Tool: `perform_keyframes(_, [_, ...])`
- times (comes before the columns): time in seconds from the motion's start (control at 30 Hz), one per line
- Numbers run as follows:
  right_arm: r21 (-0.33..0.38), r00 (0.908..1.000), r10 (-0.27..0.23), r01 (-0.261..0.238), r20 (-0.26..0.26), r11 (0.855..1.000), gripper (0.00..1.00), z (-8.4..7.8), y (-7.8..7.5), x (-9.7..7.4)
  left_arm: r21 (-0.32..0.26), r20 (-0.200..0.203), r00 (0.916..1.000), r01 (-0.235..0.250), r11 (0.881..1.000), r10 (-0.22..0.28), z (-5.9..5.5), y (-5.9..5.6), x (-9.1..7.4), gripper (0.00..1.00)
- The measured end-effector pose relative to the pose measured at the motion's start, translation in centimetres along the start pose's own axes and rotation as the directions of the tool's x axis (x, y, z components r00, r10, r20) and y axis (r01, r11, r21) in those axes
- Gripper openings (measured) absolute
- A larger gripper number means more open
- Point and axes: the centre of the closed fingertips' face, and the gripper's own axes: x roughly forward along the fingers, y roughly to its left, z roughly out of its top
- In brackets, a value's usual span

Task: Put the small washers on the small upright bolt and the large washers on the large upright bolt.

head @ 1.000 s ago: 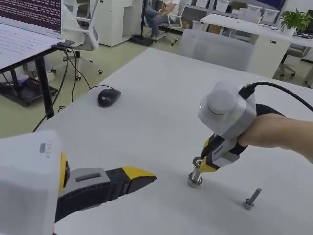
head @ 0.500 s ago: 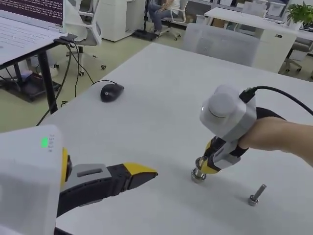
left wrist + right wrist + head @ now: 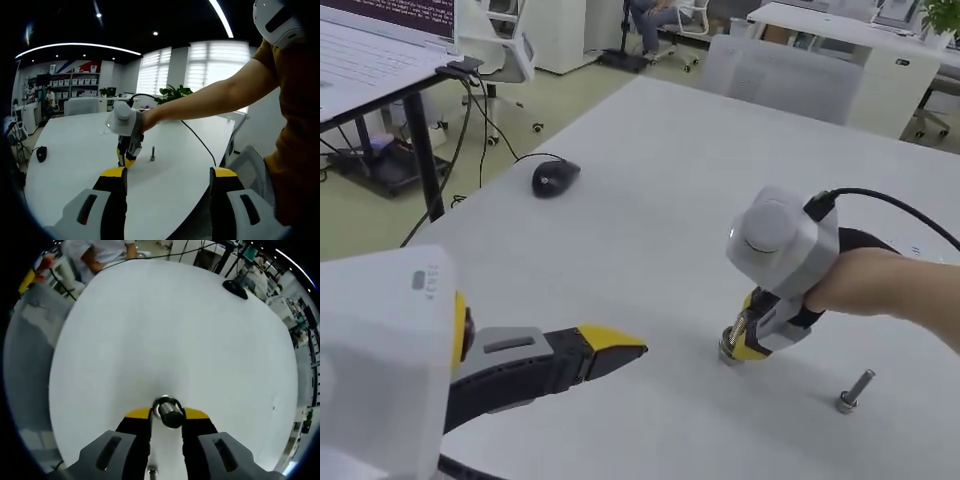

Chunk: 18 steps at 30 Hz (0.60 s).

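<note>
White surface, broad and mostly bare, carries both bolts near its right side in the head view. The large bolt stands upright between the yellow tips of the right tongs, which a hand holds tilted down over it. In the right gripper view the bolt's top is seen almost end-on, with one jaw close against each side of it. The gap there is slim, but whether the jaws actually pinch the bolt or merely flank it I cannot tell. The bolt's base is mostly hidden behind the tips, so any washers on it cannot be made out. The small bolt sits apart from this, further right and nearer the person, head down on the surface with its shank pointing up at a slight lean. The left tongs hang released — jaws spread wide with nothing between them — low at the left of the head view, well short of the large bolt and pointing roughly toward it. A black mouse lies far off near the surface's left edge, its cord trailing over the side.
</note>
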Motion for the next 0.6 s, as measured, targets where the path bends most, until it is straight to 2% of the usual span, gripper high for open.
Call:
perform_keyframes(0.33, [-0.016, 0.9992, -0.015, 0.015, 0.038, 1.0, 0.25, 0.07, 0.1, 0.46, 0.001, 0.0, 1.0, 0.001, 1.0, -0.001, -0.06, -0.06, -0.02, 0.66])
perform_keyframes(0.6, [0.012, 0.9966, -0.03, 0.029, 0.077, 1.0, 0.27, 0.03, 0.32, -0.49, 0.004, 0.002, 1.0, -0.001, 1.0, 0.001, -0.07, -0.14, -0.17, 0.66])
